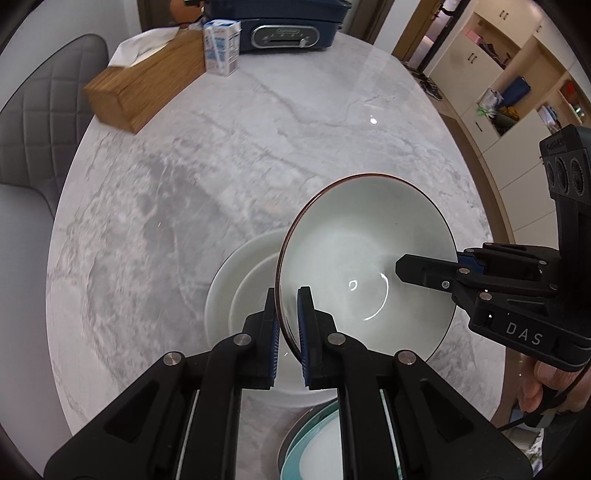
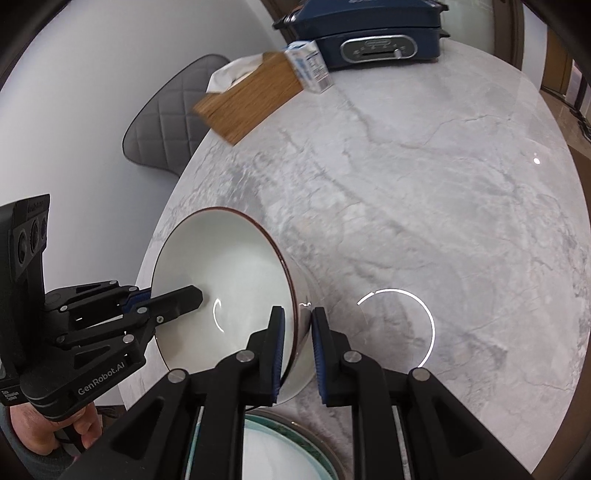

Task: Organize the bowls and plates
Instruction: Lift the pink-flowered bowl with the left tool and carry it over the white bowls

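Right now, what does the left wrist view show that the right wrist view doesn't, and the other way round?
Only the left wrist view shows the white plates stacked on the table beneath the bowl, and the cabinets at right.

Only the right wrist view shows a ring-shaped light reflection on the marble.

Both show the brown-rimmed white bowl clamped at opposite rims by the left hand-held gripper and right hand-held gripper, the teal-rimmed plate, wooden tissue box, carton and blue appliance.

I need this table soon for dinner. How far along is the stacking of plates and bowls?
Done: a white plate already carries a smaller white dish. In hand: the left gripper and right gripper both clamp the rim of the brown-rimmed bowl, lifted and tilted above that stack. Left: setting it down; the teal-rimmed plate sits apart.
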